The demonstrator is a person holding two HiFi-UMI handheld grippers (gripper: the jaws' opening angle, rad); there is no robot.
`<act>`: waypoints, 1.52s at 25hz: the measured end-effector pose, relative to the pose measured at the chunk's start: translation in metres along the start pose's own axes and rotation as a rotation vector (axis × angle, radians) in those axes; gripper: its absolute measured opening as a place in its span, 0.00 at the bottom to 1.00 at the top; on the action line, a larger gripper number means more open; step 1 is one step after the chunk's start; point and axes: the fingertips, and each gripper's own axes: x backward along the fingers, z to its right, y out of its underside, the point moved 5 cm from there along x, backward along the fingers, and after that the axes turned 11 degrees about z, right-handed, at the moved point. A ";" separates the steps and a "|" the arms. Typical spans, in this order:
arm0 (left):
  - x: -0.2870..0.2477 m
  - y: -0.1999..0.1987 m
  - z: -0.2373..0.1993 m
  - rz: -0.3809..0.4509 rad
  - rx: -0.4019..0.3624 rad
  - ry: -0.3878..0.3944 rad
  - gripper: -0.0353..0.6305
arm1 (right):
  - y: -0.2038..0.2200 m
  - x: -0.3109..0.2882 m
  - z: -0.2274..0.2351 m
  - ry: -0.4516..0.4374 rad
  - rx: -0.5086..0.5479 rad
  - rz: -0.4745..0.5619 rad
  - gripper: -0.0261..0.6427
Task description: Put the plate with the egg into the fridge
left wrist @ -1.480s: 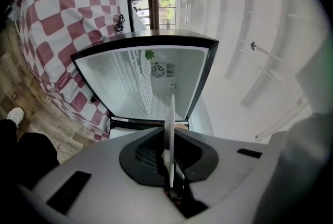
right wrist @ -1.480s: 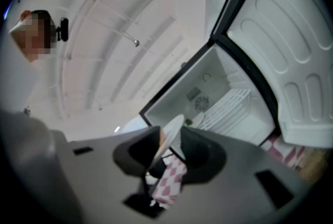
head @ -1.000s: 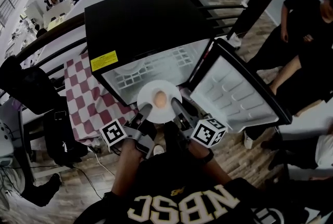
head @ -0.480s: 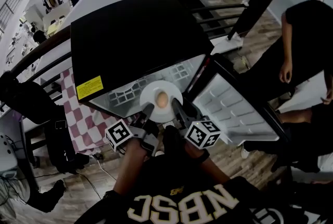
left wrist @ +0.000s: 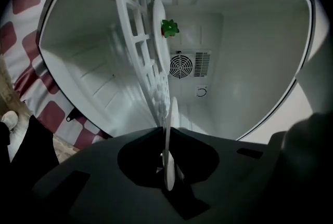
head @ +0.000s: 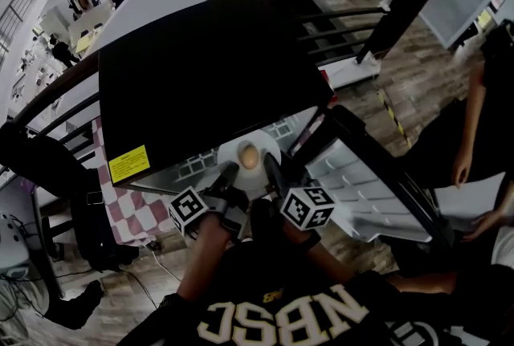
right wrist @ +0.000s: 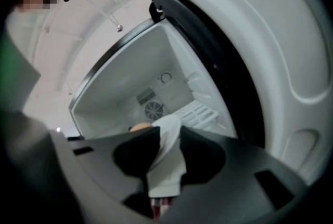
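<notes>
Plate (head: 251, 178) with egg (head: 248, 156) pushed further in, far rim now slipping under fridge (head: 201, 71) top edge. Left tool (head: 227, 171) and right tool (head: 271, 165) go forward with it. Fridge top fills more of head view. Bystander (head: 482, 120) drifts to right edge.

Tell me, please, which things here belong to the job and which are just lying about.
Job: plate, egg, fridge, left gripper, right gripper.
Lying about: checkered cloth, green item inside the fridge, wooden railing.
</notes>
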 end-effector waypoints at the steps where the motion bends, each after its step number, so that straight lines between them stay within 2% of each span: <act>1: -0.003 -0.001 -0.002 0.006 -0.008 -0.004 0.12 | 0.000 -0.003 0.002 0.003 0.009 -0.003 0.21; 6: -0.013 -0.001 -0.001 0.009 -0.045 -0.030 0.12 | 0.005 -0.013 0.012 0.056 0.012 -0.033 0.21; 13: -0.026 0.002 -0.007 0.005 -0.020 -0.046 0.12 | 0.004 -0.022 0.025 0.117 0.017 -0.019 0.21; 18: -0.029 0.003 -0.005 0.017 0.023 -0.057 0.12 | 0.004 -0.031 0.026 0.125 0.038 -0.012 0.21; 31: -0.030 0.002 -0.003 0.015 0.035 -0.057 0.12 | 0.003 -0.034 0.026 0.151 0.055 -0.006 0.21; 35: -0.028 0.002 0.000 0.024 0.065 -0.016 0.20 | 0.005 -0.033 0.025 0.117 0.052 -0.015 0.22; 38: -0.027 0.003 0.005 0.026 0.083 0.005 0.25 | 0.005 -0.033 0.022 0.086 0.035 -0.015 0.29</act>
